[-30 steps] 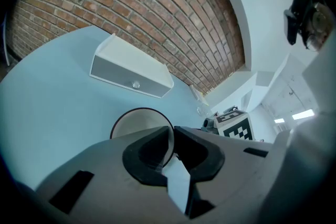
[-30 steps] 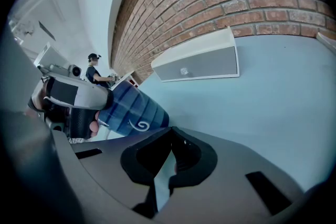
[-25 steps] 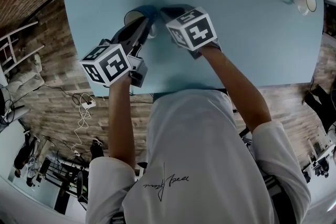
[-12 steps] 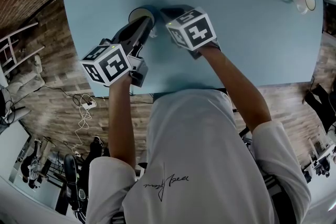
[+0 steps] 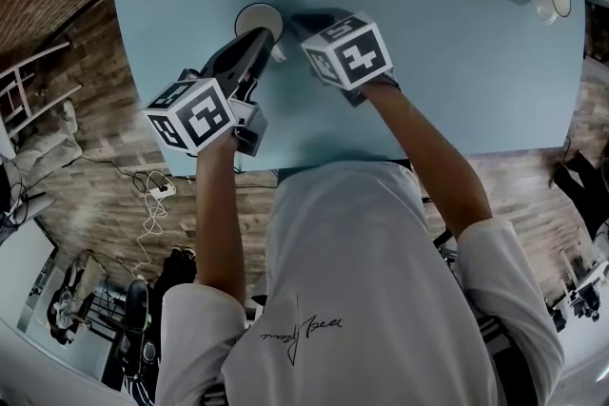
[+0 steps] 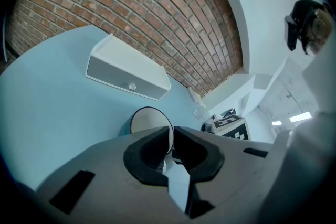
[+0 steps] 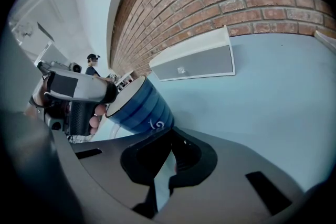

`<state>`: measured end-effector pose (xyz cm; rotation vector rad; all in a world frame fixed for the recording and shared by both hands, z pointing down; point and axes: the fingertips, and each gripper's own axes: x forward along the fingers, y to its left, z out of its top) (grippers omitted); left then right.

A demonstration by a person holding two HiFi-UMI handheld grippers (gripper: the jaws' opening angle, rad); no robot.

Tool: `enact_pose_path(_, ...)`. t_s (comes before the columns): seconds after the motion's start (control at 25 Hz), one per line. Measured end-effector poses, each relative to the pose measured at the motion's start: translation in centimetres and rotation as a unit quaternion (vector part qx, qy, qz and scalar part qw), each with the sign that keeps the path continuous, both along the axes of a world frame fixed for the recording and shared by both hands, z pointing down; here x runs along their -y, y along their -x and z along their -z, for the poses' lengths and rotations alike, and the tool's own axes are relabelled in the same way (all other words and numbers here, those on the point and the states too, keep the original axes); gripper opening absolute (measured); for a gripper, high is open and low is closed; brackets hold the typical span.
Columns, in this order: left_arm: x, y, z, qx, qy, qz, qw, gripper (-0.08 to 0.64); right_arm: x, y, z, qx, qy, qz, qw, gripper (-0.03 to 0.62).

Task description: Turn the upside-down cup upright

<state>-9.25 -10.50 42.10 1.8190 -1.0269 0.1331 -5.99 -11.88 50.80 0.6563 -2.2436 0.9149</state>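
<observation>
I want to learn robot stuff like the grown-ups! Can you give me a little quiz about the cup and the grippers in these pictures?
1. True or false: the left gripper is pinching the rim of the cup.
2. The outside of the cup is: A red, B blue with stripes, C green.
3. Fill in: the wall beyond the table is made of ____.
Key: 1 true; 2 B; 3 brick.
</observation>
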Motion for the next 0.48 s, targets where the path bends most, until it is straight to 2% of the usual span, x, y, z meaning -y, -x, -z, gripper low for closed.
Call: enact_pose_path(0.48,-0.8,-0.4,1.5,-0.019,-0.014,0.002,0.9997,0.034,-0.4,-0.5,1.0,-0.002,-0.011,-0.003,1.000,0.021)
